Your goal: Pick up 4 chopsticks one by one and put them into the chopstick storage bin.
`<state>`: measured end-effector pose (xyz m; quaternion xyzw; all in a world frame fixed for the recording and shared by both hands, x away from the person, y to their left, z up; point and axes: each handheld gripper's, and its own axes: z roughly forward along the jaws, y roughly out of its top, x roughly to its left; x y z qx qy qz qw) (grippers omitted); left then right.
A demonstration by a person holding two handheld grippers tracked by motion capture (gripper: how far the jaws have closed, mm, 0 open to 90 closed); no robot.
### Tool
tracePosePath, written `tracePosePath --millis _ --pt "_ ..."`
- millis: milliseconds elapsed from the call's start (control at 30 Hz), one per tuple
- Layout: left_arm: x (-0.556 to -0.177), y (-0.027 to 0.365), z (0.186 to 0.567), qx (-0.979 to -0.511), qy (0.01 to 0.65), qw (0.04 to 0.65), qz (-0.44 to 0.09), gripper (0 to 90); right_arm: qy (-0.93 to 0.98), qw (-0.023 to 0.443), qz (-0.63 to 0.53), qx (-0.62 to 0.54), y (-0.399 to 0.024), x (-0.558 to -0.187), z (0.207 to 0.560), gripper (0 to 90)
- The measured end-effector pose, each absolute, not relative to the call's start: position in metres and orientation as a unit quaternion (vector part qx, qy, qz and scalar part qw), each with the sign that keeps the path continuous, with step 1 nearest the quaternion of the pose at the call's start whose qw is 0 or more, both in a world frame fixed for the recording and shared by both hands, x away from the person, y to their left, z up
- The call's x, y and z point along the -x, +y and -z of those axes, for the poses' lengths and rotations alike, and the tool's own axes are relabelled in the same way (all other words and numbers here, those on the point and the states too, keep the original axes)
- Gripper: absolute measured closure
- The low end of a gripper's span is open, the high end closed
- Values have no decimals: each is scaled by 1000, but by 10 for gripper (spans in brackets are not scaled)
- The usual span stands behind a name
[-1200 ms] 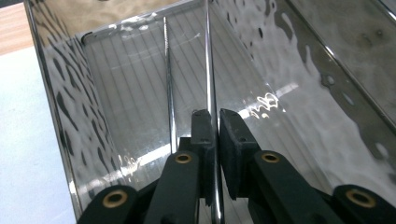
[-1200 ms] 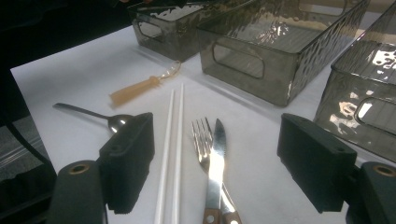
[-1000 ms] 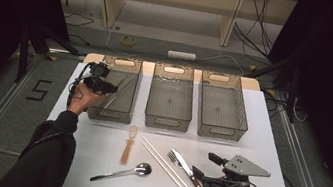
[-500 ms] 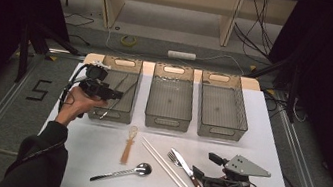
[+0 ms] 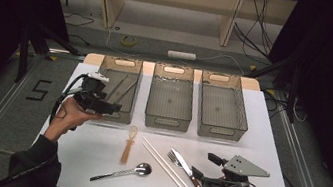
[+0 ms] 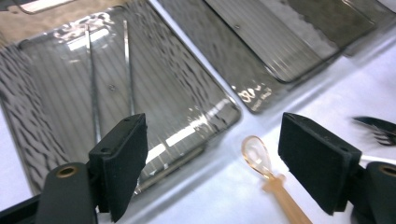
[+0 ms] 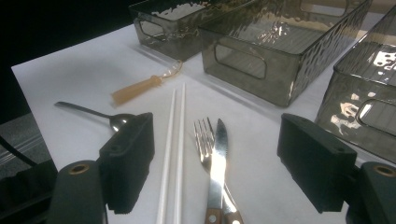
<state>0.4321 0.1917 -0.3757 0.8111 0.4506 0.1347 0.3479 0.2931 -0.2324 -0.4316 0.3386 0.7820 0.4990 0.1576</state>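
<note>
High view, floor mark (image 5: 39,89): "5" is read.
Left gripper (image 5: 110,108): jaws just opened, nothing held.
Right gripper (image 5: 202,166): held agape, empty.

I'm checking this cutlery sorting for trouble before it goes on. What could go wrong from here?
The left gripper, jaws just opened and nothing between them, hangs right at the left bin; a careless swing could knock its wall. The knife lies across the fork, so the right gripper, open above them, may pinch both at once. The white chopsticks lie side by side and touching, so lifting one could roll the other.
</note>
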Motion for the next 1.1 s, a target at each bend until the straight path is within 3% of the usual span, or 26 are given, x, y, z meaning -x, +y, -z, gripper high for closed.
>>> tracePosePath --millis 1100 --pt "-355 158 417 -871 372 309 -86 206 790 144 -491 -336 -231 -294 433 287"
